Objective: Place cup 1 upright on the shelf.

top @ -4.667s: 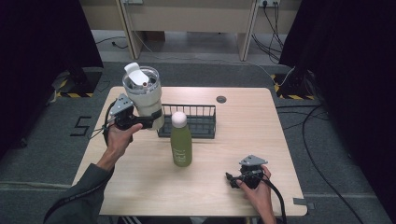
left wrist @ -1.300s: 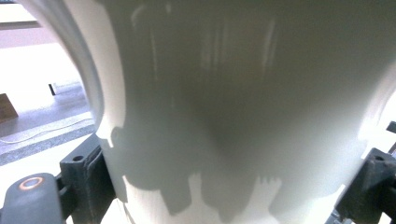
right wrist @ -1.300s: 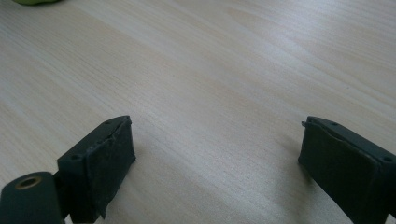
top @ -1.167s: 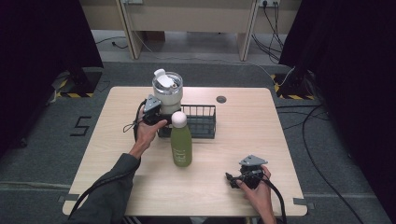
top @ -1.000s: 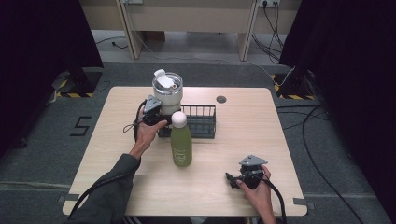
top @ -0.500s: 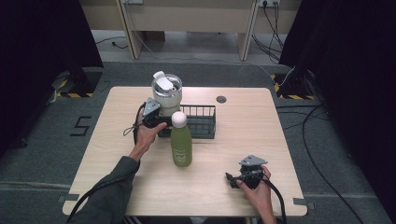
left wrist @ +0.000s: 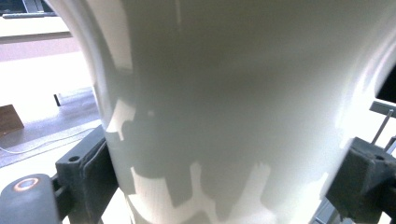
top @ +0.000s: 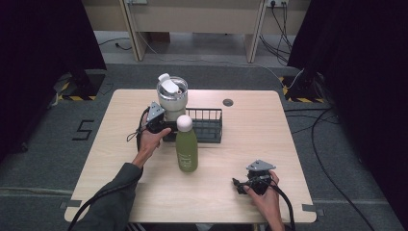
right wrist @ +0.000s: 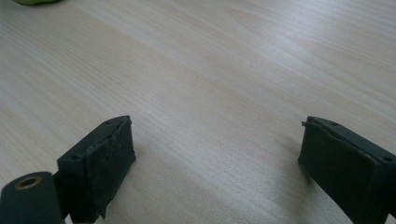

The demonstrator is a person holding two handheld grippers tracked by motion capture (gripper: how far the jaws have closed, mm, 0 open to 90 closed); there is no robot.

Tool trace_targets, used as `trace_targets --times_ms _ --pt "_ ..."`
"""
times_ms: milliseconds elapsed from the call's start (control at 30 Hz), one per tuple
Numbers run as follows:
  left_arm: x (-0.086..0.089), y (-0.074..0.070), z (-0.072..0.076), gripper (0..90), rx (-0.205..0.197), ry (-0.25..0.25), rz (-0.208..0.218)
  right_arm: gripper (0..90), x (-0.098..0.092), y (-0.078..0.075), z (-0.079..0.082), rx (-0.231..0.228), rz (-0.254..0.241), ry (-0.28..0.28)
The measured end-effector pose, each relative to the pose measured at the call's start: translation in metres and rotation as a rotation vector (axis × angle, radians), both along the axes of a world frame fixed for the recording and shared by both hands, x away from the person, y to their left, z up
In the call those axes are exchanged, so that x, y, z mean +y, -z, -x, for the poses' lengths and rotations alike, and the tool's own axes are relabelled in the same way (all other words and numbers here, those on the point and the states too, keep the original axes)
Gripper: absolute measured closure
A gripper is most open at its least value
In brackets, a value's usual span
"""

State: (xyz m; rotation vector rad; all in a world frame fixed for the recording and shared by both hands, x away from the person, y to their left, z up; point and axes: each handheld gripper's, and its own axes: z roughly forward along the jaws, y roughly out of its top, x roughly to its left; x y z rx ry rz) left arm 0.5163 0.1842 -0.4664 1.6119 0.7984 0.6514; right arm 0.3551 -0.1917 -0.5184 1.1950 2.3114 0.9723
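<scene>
At upper centre, the left gripper (top: 159, 121), jaws clamped on the white tumbler (top: 172, 97), has lowered it into the wire basket (top: 208, 126), so release looks next; the right gripper (top: 251, 182) rests with jaws apart.

The high camera sits above the person's near edge and looks forward and down, taking in the whole table (top: 288, 144), the floor around it and desk legs at the far side. The left gripper camera rides very close behind its jaws, facing the pale tumbler (left wrist: 233, 107) so near that it crowds the frame; that same tumbler (top: 172, 97) stands at the far left in the high view. The right gripper camera hangs low over the tabletop (right wrist: 224, 79), looking along its jaws across bare wood toward the bottle (right wrist: 35, 1), which the high view has mid-table (top: 186, 144).
</scene>
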Motion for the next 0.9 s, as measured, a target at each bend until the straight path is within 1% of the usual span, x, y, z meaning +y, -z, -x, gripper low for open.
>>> trace_targets --times_ms 100,133,167,267,400,633,700,767,900 --pt "-0.0001 -0.0006 0.0008 10.6 0.003 -0.006 -0.005 10.5 0.0000 0.0000 0.0000 0.000 0.000 0.000" --pt "0.0003 -0.0009 0.0008 10.6 -0.003 -0.013 -0.012 10.5 0.0000 0.0000 0.0000 0.000 0.000 0.000" --pt "0.0007 -0.0006 0.0015 10.6 -0.003 -0.016 -0.008 10.5 0.0000 0.0000 0.0000 0.001 0.000 0.000" --pt "0.0003 -0.0001 0.0021 10.6 0.003 -0.009 -0.002 10.5 0.0000 0.0000 0.0000 0.000 0.000 0.000" --pt "0.0012 -0.0009 0.0029 10.6 -0.003 -0.018 -0.012 10.5 -0.0001 0.0001 -0.0001 -0.001 0.001 -0.001" --pt "0.0025 -0.0032 0.0027 10.5 0.003 -0.009 -0.025 10.5 0.0000 0.0000 0.0000 0.000 0.000 0.000" --pt "0.0031 -0.0041 0.0027 10.4 -0.001 -0.004 -0.036 10.5 0.0000 0.0000 0.0000 0.000 0.000 0.000" --pt "0.0035 -0.0038 0.0027 10.5 -0.003 0.000 -0.034 10.5 0.0000 0.0000 0.0000 0.001 0.000 0.000" --pt "0.0052 -0.0016 0.0030 10.4 -0.023 0.010 -0.027 10.5 0.0000 0.0000 0.0000 -0.001 0.000 -0.001"
